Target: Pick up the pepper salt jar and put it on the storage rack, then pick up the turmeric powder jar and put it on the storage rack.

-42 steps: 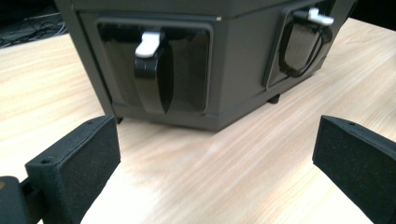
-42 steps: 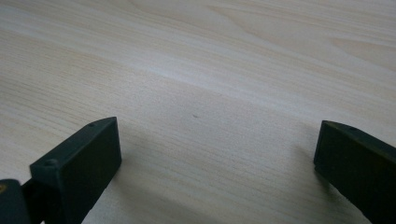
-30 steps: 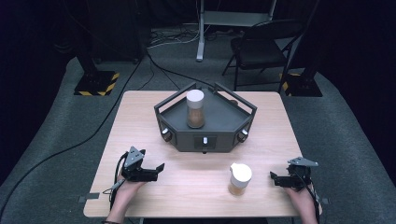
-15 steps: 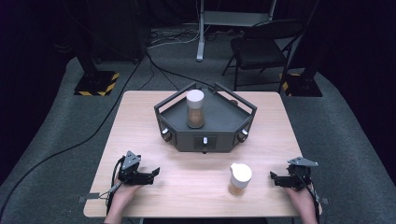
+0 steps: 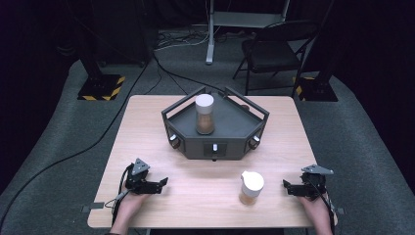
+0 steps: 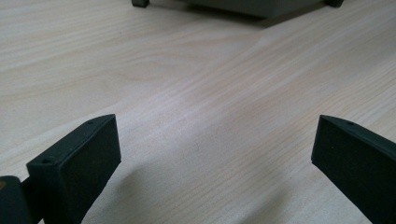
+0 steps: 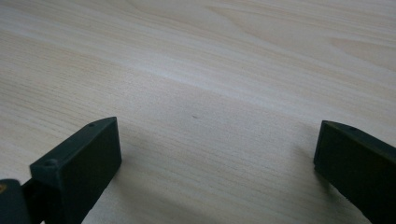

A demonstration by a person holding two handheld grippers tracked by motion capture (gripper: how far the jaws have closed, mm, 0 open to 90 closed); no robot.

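Observation:
A dark grey tray-like device (image 5: 230, 131) with knobs sits at the table's middle back, and a white-capped jar of brown stuff (image 5: 204, 114) stands upright in it. A second white-capped jar (image 5: 251, 187) stands on the bare wood near the front, right of centre. My left gripper (image 5: 162, 183) rests low at the front left, open, jaws wide with only wood between them (image 6: 215, 154). My right gripper (image 5: 286, 186) sits at the front right, open, a short way right of the loose jar, nothing between its jaws (image 7: 217, 154).
The wooden table (image 5: 147, 132) stands on grey carpet. Behind it are a black folding chair (image 5: 274, 49), a metal stand post (image 5: 210, 29) and yellow-black striped bases (image 5: 103, 87). A cable (image 5: 73, 154) runs across the floor at the left.
My left gripper has drawn back toward the front edge and a little left. The right gripper and both jars have stayed put.

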